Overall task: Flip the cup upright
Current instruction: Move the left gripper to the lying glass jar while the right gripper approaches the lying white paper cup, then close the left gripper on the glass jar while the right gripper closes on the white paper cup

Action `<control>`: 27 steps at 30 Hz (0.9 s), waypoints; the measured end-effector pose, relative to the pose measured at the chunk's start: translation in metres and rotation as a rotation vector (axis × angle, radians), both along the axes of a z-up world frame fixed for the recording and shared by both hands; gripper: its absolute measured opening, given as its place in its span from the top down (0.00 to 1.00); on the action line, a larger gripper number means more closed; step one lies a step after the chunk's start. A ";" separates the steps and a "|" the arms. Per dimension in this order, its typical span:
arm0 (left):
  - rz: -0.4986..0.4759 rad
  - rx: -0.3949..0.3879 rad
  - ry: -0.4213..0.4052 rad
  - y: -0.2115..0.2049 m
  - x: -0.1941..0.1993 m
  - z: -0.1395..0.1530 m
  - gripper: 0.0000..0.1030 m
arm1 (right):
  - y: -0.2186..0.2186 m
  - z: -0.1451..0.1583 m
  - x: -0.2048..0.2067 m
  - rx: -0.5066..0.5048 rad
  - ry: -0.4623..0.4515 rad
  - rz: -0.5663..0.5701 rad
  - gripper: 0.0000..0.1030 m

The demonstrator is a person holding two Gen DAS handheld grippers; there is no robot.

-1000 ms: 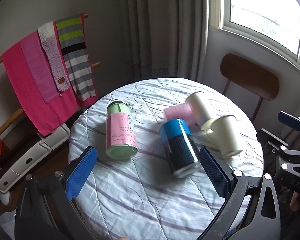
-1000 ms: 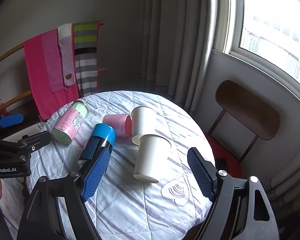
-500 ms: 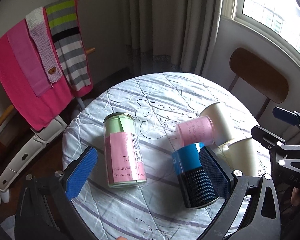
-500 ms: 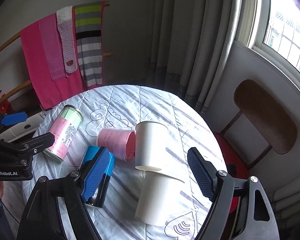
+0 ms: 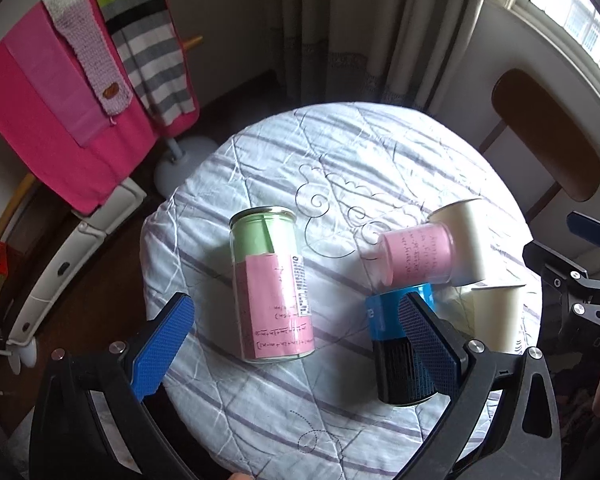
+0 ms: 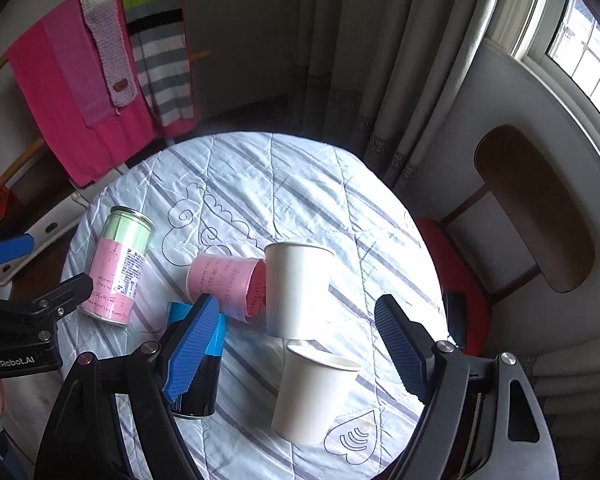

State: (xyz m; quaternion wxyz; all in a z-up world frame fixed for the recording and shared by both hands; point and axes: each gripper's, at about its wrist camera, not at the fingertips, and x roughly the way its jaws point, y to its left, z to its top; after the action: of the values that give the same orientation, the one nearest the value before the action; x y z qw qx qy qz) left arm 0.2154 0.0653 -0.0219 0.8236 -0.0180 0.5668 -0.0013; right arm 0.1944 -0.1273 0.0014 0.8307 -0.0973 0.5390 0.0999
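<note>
Several cups lie on their sides on a round table. A green and pink cup lies at the left. A pink cup, a blue and black cup and two white paper cups lie clustered to its right. My left gripper is open above the green and pink cup. My right gripper is open above the white cups. Both are empty.
A rack with pink and striped cloths stands behind the table at the left. A wooden chair stands at the right by curtains and a window. The table edge is close below both grippers.
Both grippers have moved forward and down over the table; the cups appear larger and lower in both views. Jaws stay open. The cups have not moved.
</note>
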 end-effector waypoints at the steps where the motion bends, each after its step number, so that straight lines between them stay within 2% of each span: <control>1: 0.003 -0.009 0.020 0.003 0.005 -0.004 0.00 | 0.001 -0.003 0.004 -0.006 0.023 0.003 0.21; 3: 0.011 -0.024 0.065 0.010 0.013 -0.013 0.00 | 0.001 -0.012 0.012 -0.021 0.067 -0.004 0.21; 7: 0.034 0.012 0.154 0.025 0.028 -0.036 0.00 | -0.003 -0.033 0.030 -0.032 0.166 -0.030 0.21; 13: 0.045 -0.020 0.259 0.041 0.051 -0.076 0.00 | -0.009 -0.069 0.059 -0.069 0.274 -0.074 0.21; 16: 0.035 -0.023 0.284 0.041 0.062 -0.089 0.00 | -0.010 -0.086 0.069 -0.050 0.339 -0.083 0.21; 27: 0.000 -0.062 0.359 0.045 0.094 -0.129 0.00 | -0.009 -0.116 0.098 0.025 0.460 -0.074 0.21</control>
State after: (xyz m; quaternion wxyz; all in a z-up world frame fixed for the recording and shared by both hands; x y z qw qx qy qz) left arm 0.3089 0.1100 -0.1513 0.7081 -0.0433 0.7046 -0.0154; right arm 0.2925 -0.1366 -0.1147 0.6902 -0.0417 0.7161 0.0956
